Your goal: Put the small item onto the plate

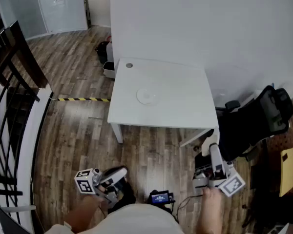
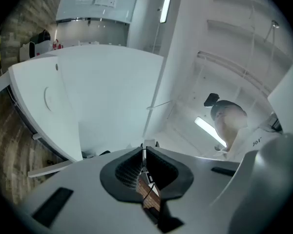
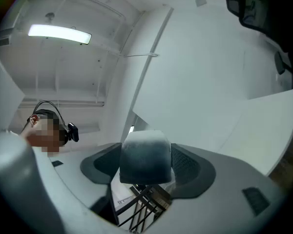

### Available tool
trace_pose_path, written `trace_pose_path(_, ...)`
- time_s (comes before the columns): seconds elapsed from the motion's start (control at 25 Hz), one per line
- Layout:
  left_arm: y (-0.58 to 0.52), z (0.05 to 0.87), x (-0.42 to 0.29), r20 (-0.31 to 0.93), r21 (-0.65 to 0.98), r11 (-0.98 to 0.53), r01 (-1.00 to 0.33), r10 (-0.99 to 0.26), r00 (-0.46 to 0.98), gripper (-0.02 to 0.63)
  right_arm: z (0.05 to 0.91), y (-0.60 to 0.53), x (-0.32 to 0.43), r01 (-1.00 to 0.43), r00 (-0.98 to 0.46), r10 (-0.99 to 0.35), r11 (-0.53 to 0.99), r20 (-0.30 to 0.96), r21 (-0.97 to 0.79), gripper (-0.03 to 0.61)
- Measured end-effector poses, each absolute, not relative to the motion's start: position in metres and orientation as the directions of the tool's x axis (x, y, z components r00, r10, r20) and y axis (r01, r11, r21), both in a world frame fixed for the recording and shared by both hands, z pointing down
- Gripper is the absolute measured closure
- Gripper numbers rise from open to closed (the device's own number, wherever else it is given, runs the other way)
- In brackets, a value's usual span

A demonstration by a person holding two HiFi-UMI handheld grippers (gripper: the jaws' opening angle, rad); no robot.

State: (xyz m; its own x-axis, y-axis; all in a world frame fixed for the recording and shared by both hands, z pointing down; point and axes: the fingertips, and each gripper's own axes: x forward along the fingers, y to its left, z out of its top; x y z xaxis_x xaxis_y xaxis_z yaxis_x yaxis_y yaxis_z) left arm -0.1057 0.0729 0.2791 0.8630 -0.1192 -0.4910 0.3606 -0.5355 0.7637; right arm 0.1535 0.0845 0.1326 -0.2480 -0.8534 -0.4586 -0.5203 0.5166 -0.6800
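**Both grippers off the table, over the floor**
The right gripper grasps a pale grey block between wide-set jaws. The left gripper is clenched with nothing in it. On the white table, a small round item lies at the far-left corner, well apart from the plate near the centre.

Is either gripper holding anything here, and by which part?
The right gripper clamps a grey block by its two opposite sides; the left gripper is shut and empty.

White table, wood floor, white wall, black chair.
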Motion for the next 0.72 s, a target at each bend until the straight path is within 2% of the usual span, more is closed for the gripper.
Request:
trace_pose_path(0.4,0.229,0.261,-0.079,-0.515,0.721,-0.622,0.304,-0.188,0.836,0.607,0.138,0.254,0.176,-0.445,-0.321,-0.791,0.612,-0.521,-0.654,0.270)
trace_pose_path(0.6,0.345,0.278,-0.046,-0.494,0.772,-0.573,0.275,-0.271,0.826,0.607,0.174,0.371,0.222,-0.420,-0.270,-0.825,0.565,-0.496,-0.710,0.270)
trace_pose_path(0.72,0.402,0.283,-0.033,-0.446,0.806,-0.535,0.254,-0.266,0.854,0.607,0.187,0.432,0.254,-0.458,-0.210,-0.861,0.505,-0.464,-0.731,0.270)
